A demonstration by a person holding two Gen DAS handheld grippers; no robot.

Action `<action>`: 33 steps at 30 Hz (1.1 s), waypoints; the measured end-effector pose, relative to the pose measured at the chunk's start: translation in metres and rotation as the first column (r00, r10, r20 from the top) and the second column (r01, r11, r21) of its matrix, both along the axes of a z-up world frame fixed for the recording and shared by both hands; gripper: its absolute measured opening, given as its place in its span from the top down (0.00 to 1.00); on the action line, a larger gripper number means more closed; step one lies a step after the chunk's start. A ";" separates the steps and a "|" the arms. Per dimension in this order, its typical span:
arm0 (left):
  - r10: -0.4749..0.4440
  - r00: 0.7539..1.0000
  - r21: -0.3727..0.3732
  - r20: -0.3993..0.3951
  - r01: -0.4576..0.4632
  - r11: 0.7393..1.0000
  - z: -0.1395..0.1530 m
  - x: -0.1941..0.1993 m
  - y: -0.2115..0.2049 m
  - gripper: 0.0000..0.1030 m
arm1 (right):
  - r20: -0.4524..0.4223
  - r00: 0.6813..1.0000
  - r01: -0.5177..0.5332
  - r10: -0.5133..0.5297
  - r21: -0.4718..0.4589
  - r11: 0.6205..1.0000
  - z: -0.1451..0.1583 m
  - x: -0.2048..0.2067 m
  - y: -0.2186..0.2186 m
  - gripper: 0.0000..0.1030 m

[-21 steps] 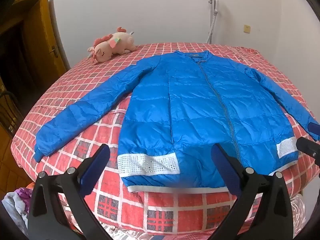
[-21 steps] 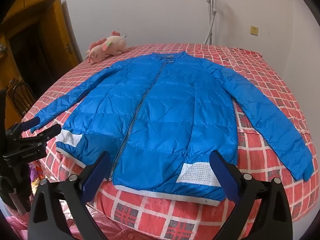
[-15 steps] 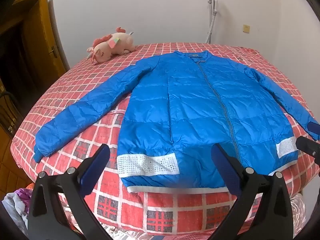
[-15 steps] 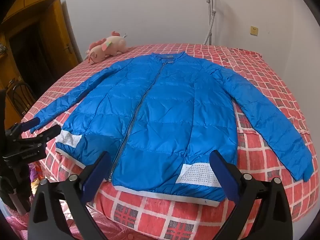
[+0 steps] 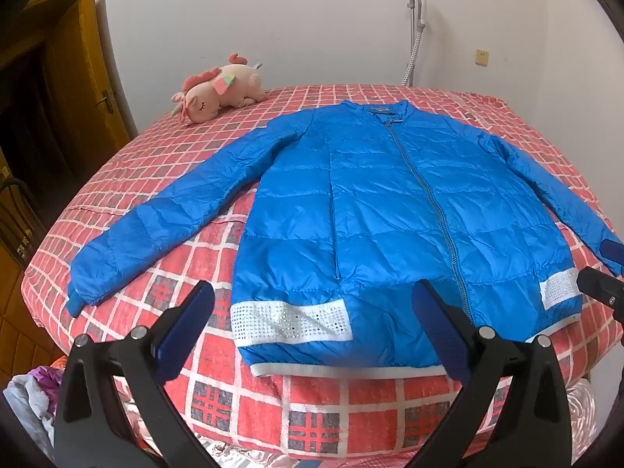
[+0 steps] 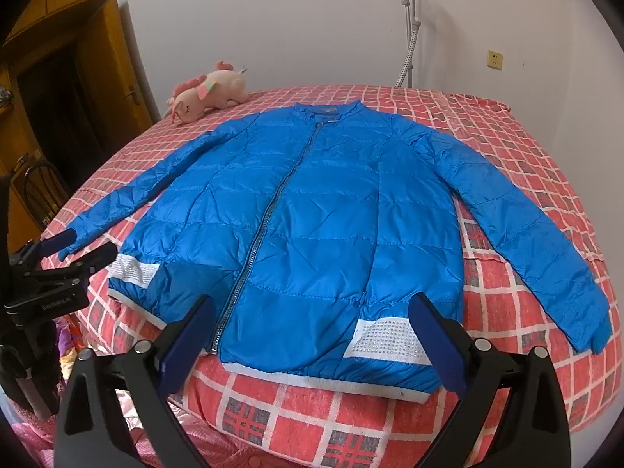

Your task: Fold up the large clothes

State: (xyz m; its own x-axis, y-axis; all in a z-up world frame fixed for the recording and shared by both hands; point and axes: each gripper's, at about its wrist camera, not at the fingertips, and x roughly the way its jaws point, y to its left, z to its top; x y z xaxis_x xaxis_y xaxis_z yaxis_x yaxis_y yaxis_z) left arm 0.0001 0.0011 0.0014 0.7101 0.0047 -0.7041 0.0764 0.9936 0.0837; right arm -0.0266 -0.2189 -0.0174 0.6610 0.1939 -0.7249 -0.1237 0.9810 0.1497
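A blue puffer jacket (image 5: 390, 210) lies flat and zipped on the bed, front up, both sleeves spread out, white studded bands at the hem. It also shows in the right wrist view (image 6: 312, 218). My left gripper (image 5: 312, 312) is open and empty, held above the near hem on the jacket's left half. My right gripper (image 6: 308, 319) is open and empty, held above the near hem on the right half. The left gripper also shows at the left edge of the right wrist view (image 6: 74, 249), near the left cuff.
The bed has a red checked cover (image 5: 163, 163). A pink plush unicorn (image 5: 218, 93) lies at the far left corner. A crutch (image 5: 415, 19) leans on the back wall. A wooden door (image 5: 93, 78) stands left. Loose clothes (image 5: 27, 394) lie below the bed's near left.
Almost nothing: both views have drifted very slightly. The jacket has not moved and both grippers stay open.
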 end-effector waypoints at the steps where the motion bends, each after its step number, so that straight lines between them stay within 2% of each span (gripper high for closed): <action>1: 0.000 1.000 0.000 0.000 0.000 1.000 0.000 0.000 0.000 0.03 | 0.000 1.000 0.000 0.000 0.000 1.000 0.000 0.000 0.000 0.04; 33: 0.007 1.000 0.000 0.006 -0.007 1.000 -0.001 0.001 0.007 0.03 | 0.003 1.000 -0.001 0.001 -0.004 1.000 0.000 0.000 0.002 0.04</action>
